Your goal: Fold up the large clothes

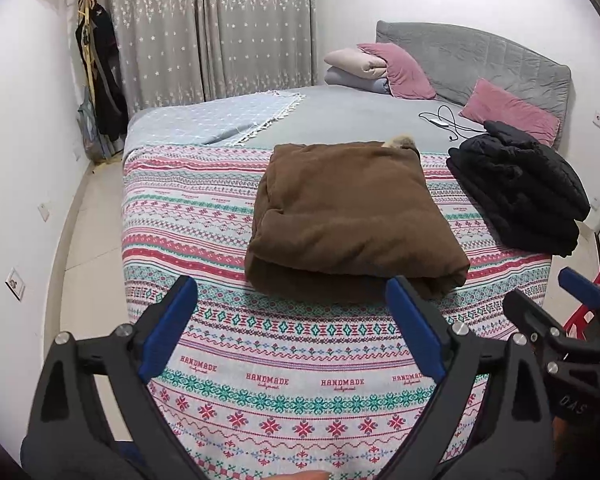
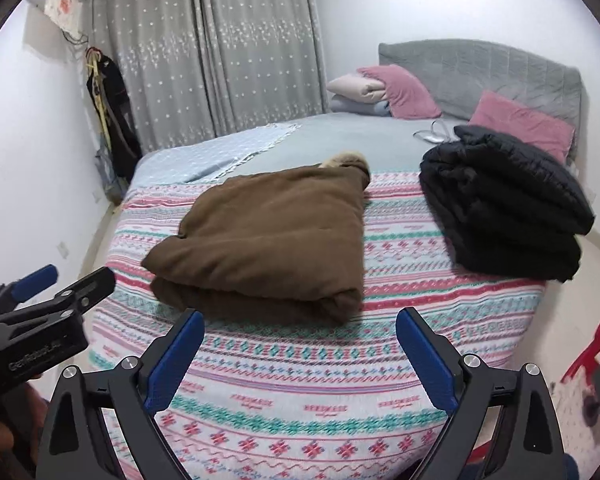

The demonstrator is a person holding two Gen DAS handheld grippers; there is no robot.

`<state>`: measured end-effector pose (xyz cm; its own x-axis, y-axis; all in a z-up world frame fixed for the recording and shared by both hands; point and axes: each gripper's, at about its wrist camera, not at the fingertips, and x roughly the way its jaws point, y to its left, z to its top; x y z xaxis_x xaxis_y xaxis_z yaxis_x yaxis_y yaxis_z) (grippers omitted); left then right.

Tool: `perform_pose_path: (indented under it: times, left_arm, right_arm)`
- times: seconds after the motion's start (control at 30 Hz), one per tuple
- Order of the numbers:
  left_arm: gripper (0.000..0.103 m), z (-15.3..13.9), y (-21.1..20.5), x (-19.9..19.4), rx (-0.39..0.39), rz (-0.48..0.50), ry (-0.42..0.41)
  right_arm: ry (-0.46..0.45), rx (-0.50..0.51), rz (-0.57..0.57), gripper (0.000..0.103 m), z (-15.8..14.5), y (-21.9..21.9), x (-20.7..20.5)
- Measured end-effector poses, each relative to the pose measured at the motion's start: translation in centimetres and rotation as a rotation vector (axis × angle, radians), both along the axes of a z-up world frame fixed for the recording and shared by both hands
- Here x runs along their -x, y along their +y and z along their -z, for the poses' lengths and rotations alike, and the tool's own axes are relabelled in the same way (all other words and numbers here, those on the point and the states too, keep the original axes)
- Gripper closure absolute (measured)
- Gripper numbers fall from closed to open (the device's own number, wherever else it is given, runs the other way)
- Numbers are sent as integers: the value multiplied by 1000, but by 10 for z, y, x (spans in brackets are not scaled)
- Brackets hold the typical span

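A brown coat (image 1: pixel 350 220) lies folded into a thick rectangle on the patterned bedspread (image 1: pixel 188 224), a bit of pale fur trim showing at its far end. My left gripper (image 1: pixel 292 292) hangs open just short of the coat's near edge, with nothing between its blue pads. In the right wrist view the same brown coat (image 2: pixel 268 240) lies ahead and slightly left, and my right gripper (image 2: pixel 300 324) is open and empty over the bedspread (image 2: pixel 420 260) in front of it. The right gripper (image 1: pixel 580 292) shows at the left view's right edge; the left gripper (image 2: pixel 56 280) shows at the right view's left edge.
A folded black puffer jacket (image 1: pixel 516 188) sits at the bed's right side (image 2: pixel 504 208). Pink pillows (image 1: pixel 508 108), folded bedding (image 1: pixel 356 64) and a white cable (image 1: pixel 444 120) lie near the grey headboard. Something red (image 1: pixel 592 300) stands by the bed's right corner. Clothes hang by the curtain (image 1: pixel 100 76).
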<state>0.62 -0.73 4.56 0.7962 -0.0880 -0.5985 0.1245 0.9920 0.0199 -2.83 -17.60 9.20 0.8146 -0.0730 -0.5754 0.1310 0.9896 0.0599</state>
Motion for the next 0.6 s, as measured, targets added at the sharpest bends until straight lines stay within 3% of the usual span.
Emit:
perform_pose_path:
  times: [0.6]
  left_arm:
    - [8, 16, 3, -9, 36, -24, 75]
  right_arm:
    - [-14, 67, 24, 5, 3, 5, 1]
